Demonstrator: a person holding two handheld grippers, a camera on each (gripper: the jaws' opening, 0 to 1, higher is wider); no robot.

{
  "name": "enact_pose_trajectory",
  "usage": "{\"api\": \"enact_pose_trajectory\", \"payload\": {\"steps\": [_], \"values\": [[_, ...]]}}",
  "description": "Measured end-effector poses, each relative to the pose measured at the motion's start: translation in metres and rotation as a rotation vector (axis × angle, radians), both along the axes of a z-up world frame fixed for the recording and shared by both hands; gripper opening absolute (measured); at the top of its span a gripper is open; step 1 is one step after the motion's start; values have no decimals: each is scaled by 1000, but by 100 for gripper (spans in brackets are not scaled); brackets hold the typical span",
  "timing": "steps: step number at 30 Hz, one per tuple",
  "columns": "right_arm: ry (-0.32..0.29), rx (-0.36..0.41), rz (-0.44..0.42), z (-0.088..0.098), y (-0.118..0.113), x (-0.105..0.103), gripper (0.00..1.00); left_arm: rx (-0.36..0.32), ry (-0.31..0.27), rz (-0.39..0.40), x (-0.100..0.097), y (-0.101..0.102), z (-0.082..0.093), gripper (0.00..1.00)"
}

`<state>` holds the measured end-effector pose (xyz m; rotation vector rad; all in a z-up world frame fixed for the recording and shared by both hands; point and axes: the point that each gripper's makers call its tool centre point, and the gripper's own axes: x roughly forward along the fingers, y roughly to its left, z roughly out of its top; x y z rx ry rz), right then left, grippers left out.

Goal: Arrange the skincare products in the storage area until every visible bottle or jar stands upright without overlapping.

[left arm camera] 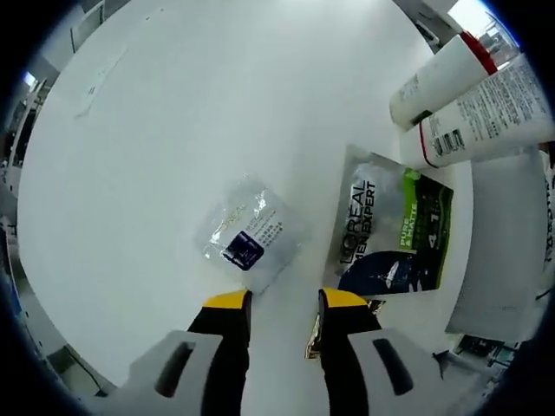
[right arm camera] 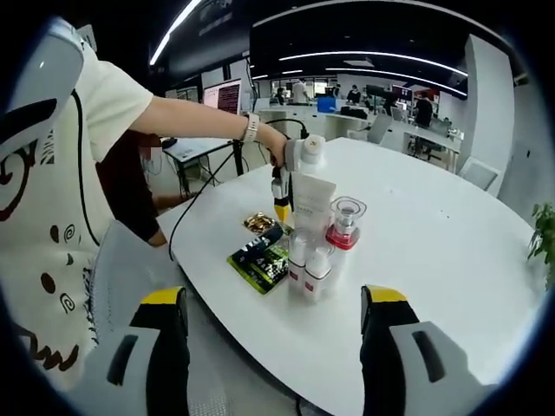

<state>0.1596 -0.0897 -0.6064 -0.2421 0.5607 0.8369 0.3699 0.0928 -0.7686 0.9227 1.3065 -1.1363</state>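
Status: partly done. Right gripper view shows a cluster standing upright near the table (right arm camera: 451, 260) edge closest to the person: a tall white tube (right arm camera: 312, 201), two small white bottles (right arm camera: 310, 264) in front of it, and a clear pump jar with red collar (right arm camera: 344, 224). They stand close together; overlap cannot be judged.

Still flat on the table: a L'Oreal Men Expert sachet pack (left arm camera: 395, 227) and a small clear sachet (left arm camera: 247, 232), side by side. Two white tubes (left arm camera: 468, 95) appear in the left gripper view's upper right; whether they lie or stand cannot be told there.

Left hand-held gripper (left arm camera: 284, 303): jaws open, empty, pointed steeply down at the table, tips between the two sachets. The person's arm reaches over the edge.

Right hand-held gripper (right arm camera: 273, 303): jaws wide open, empty, held back off the table edge, roughly level.
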Motion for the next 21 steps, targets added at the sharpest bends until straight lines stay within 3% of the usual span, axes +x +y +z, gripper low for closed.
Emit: {"api": "enact_pose_trajectory", "payload": {"steps": [7, 11, 15, 21], "values": [[4, 1, -7, -1, -2, -1, 82, -8, -10, -15, 3, 1, 5, 26], [7, 0, -6, -2, -2, -2, 82, -2, -103, -88, 16, -2, 11, 29], [3, 1, -2, -1, 0, -2, 82, -35, -157, -169, 23, -11, 10, 37], [12, -5, -14, -4, -4, -3, 82, -79, -177, -273, 23, -26, 7, 43]]}}
